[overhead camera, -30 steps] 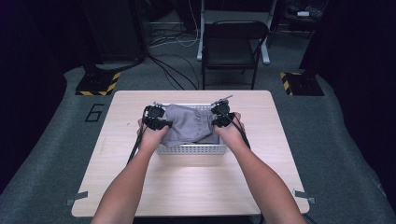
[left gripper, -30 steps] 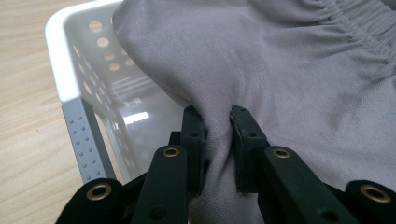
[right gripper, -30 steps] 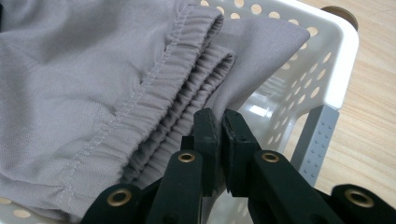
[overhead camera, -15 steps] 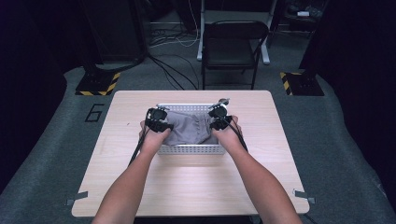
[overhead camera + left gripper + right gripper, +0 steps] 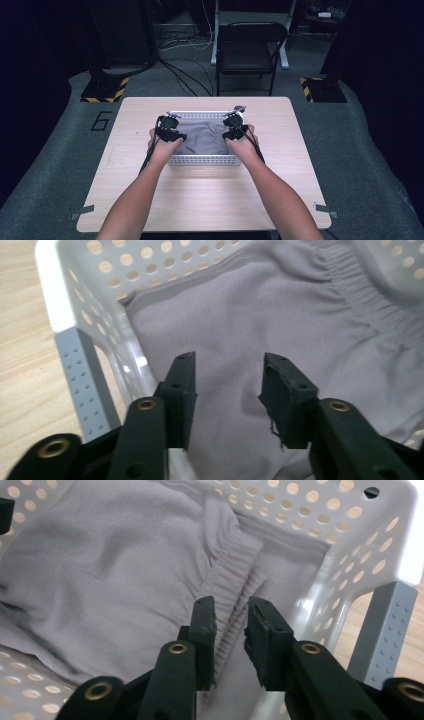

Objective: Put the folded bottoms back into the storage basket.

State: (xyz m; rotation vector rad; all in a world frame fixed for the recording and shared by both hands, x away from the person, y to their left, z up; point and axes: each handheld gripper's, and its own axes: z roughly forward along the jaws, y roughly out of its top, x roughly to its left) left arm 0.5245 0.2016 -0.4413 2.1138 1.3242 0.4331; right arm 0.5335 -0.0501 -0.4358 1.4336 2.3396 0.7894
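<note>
Black jaws w/ brass rivets, left gripper [image 5: 227,385], right gripper [image 5: 230,622]; bare forearms.

A large numeral "6" [image 5: 101,120] is marked in a darker tone on the grey floor covering [image 5: 60,150], just left of the table's [image 5: 210,200] far left corner as the high view shows it. No other lettering, label or brand can be read on the basket [image 5: 202,160], the garment [image 5: 200,137] or either gripper.

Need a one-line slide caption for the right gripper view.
Right gripper open above the ribbed elastic waistband of a grey fabric garment lying in a white perforated plastic basket.
</note>
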